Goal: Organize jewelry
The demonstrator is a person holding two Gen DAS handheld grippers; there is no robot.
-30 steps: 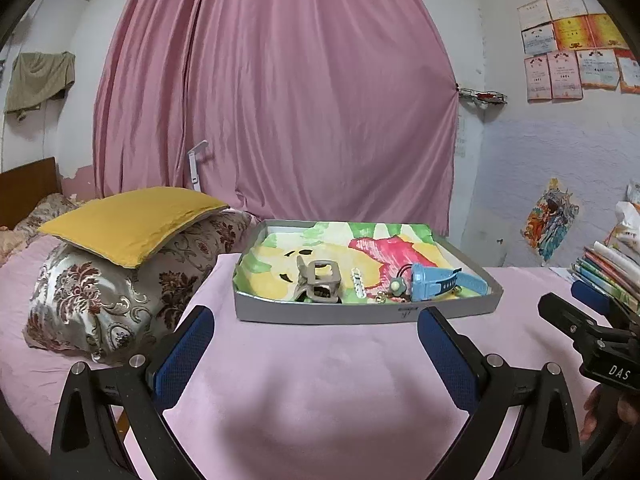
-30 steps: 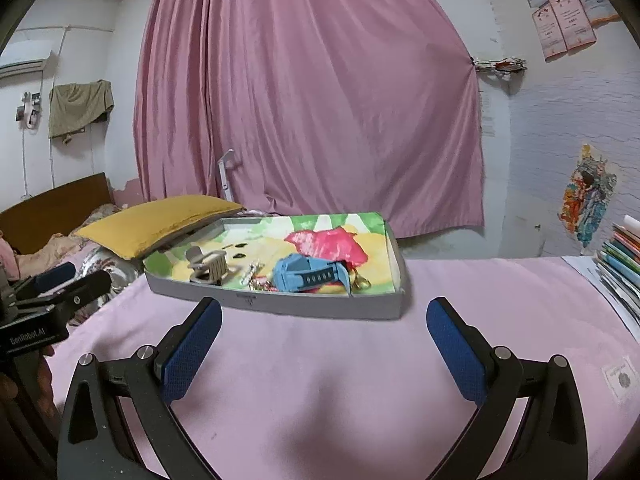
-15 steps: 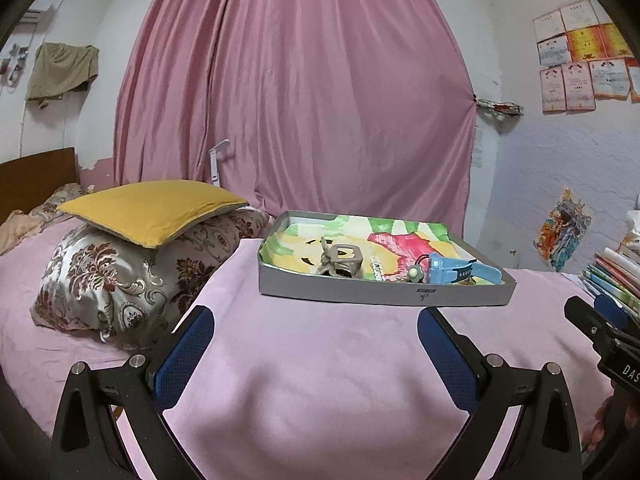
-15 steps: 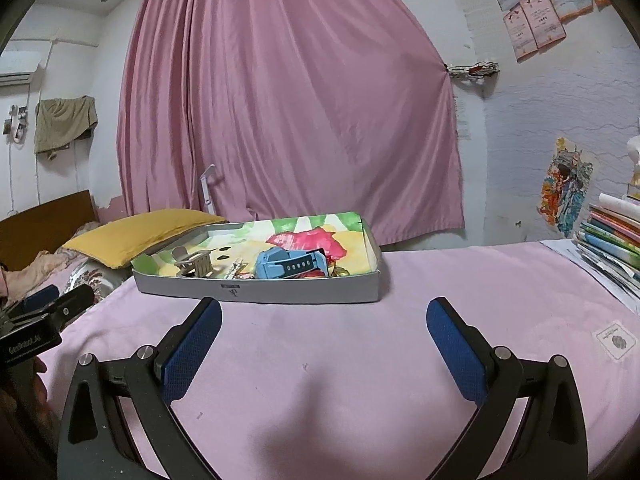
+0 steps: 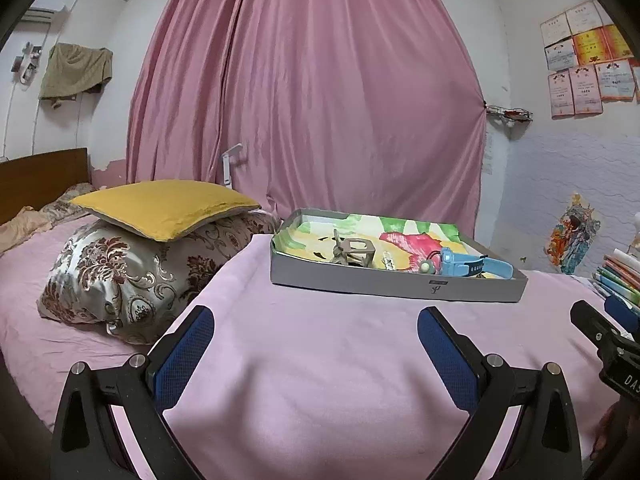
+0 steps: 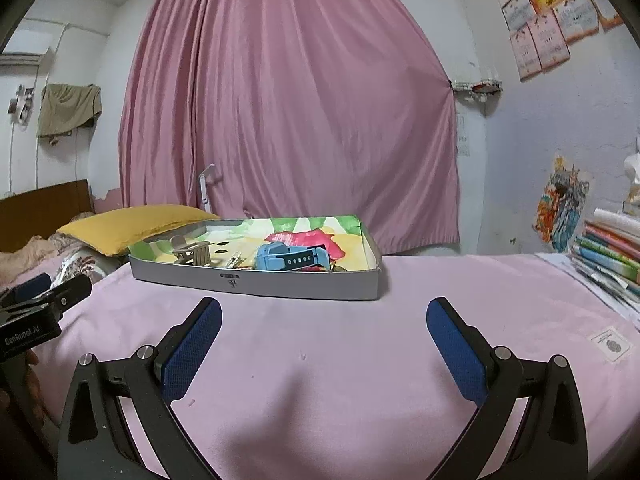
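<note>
A shallow grey tray with a colourful lining rests on the pink cloth ahead of both grippers. Inside lie a beige hair claw, a blue watch, a small silvery clip and a little round green piece. My left gripper hovers open and empty over the cloth, well short of the tray. My right gripper is open and empty too, just as far back. Each gripper shows at the other view's edge.
A yellow cushion on a floral pillow lies left of the tray. Stacked books sit at the right edge, with a small label on the cloth. A pink curtain hangs behind. Bare pink cloth lies between grippers and tray.
Both grippers have pulled back and lowered, so the tray looks farther away and seen more from the side. Both stay open and empty; the items in the tray have not moved.
</note>
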